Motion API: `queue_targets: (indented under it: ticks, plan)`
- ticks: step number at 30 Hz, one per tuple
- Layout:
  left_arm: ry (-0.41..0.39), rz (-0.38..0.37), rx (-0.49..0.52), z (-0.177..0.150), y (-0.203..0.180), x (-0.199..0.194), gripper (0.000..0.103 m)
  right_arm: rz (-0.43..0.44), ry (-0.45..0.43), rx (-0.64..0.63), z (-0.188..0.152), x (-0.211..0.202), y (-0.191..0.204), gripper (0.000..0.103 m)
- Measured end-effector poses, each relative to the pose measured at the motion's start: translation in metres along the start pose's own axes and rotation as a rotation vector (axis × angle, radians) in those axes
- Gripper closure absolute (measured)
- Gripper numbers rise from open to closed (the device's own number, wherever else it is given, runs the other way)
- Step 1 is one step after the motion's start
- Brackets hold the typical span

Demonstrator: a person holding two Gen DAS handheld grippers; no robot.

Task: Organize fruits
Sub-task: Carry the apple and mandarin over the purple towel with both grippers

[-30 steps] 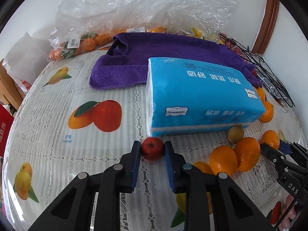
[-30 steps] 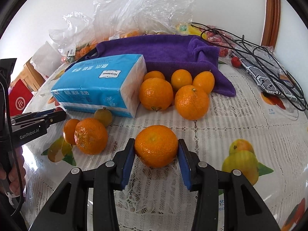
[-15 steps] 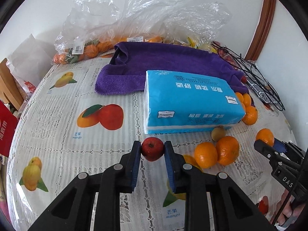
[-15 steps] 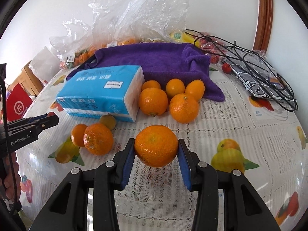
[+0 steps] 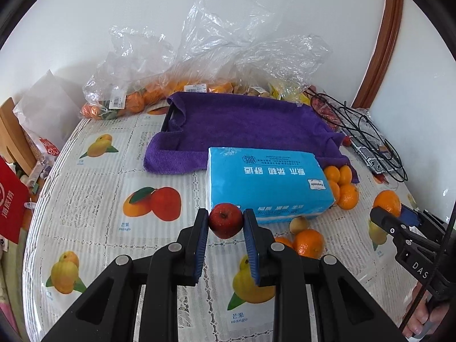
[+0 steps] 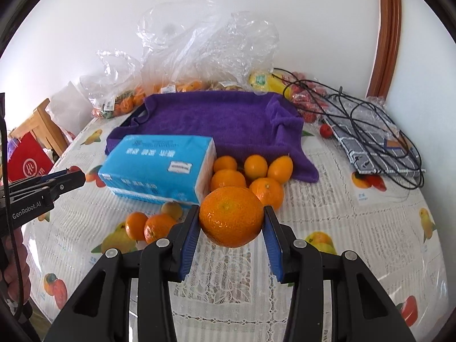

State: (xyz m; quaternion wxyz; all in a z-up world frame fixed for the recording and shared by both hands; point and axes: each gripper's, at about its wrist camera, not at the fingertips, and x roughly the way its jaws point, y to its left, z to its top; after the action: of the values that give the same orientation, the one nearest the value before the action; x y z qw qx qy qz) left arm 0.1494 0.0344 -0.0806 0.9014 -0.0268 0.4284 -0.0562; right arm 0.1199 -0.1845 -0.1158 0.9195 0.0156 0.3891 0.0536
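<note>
Here, small red apple point(image 5: 225, 220) sat low-centre of the left view, clamped between the left claw point(image 5: 225, 222) pads, clear of the tabletop point(image 5: 94, 199). Large orange point(image 6: 231, 216) sat centre of the right view, gripped by the right claw point(image 6: 231, 221). Blue tissue pack point(image 5: 265, 182) lay just behind; loose oranges point(image 6: 250, 171) clustered at its right end. Purple towel point(image 6: 216, 119) lay beyond, upper centre.

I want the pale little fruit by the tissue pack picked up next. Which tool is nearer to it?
Hard to call. The left tool, shut on an apple, is left of the pale fruit; the right tool, holding an orange, is to its right.
</note>
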Motion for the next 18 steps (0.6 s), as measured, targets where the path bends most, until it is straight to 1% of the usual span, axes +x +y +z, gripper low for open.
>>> queue_targets:
  ticks: [6, 13, 18]
  plan:
    - [-0.02, 0.008, 0.0, 0.017, 0.0, -0.006, 0.079, 0.012, -0.018, -0.003, 0.018, -0.003, 0.005, 0.06]
    - [-0.048, -0.001, -0.007, 0.035, 0.001, -0.014, 0.079, 0.025, -0.038, 0.01, 0.038, -0.008, 0.007, 0.06]
    - [-0.053, -0.005, -0.008, 0.047, 0.002, -0.014, 0.079, 0.003, -0.061, 0.002, 0.052, -0.011, 0.008, 0.06]
